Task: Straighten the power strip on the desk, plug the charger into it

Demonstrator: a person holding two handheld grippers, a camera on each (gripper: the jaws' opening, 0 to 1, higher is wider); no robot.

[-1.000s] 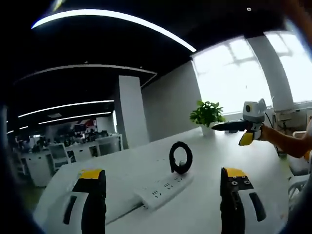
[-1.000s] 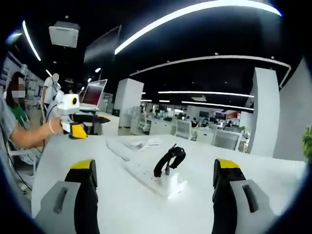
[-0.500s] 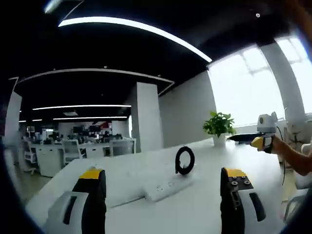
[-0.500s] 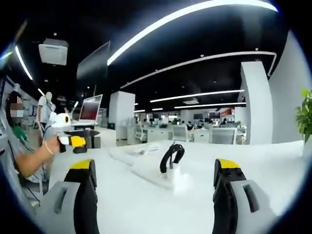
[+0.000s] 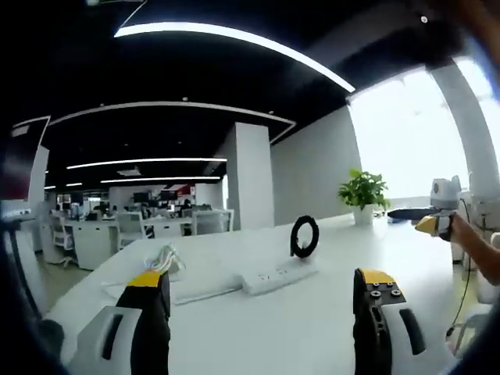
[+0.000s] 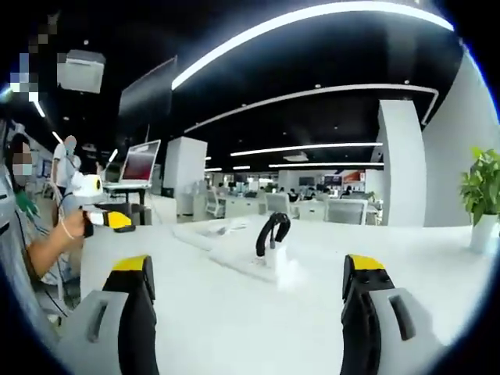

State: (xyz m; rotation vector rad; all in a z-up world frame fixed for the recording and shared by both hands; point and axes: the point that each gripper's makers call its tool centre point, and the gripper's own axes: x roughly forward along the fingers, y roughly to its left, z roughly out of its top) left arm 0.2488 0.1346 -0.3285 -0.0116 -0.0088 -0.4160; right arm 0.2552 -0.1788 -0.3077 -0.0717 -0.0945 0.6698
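A white power strip (image 5: 280, 275) lies slantwise on the white desk (image 5: 297, 328), with its black cord coiled in an upright loop (image 5: 304, 236) at its far end. A small white bundle (image 5: 164, 256), perhaps the charger with its cable, rests further left. My left gripper (image 5: 262, 283) hovers open in front of the strip, holding nothing. In the right gripper view the strip (image 6: 244, 255) and the cord loop (image 6: 271, 232) lie ahead of my right gripper (image 6: 250, 272), which is open too. Each gripper also shows at the other view's edge, held in a hand: right gripper (image 5: 408, 212), left gripper (image 6: 117, 215).
A potted plant (image 5: 365, 191) stands at the desk's far end near bright windows. An open laptop (image 6: 139, 166) sits on a stand beyond the desk. A person's arm (image 6: 47, 242) reaches in from the left. Rows of office desks and chairs lie behind.
Both cameras have dropped closer to desk level and swung, so the strip looks farther off. The white bundle has come into the left gripper view. Nothing on the desk has moved.
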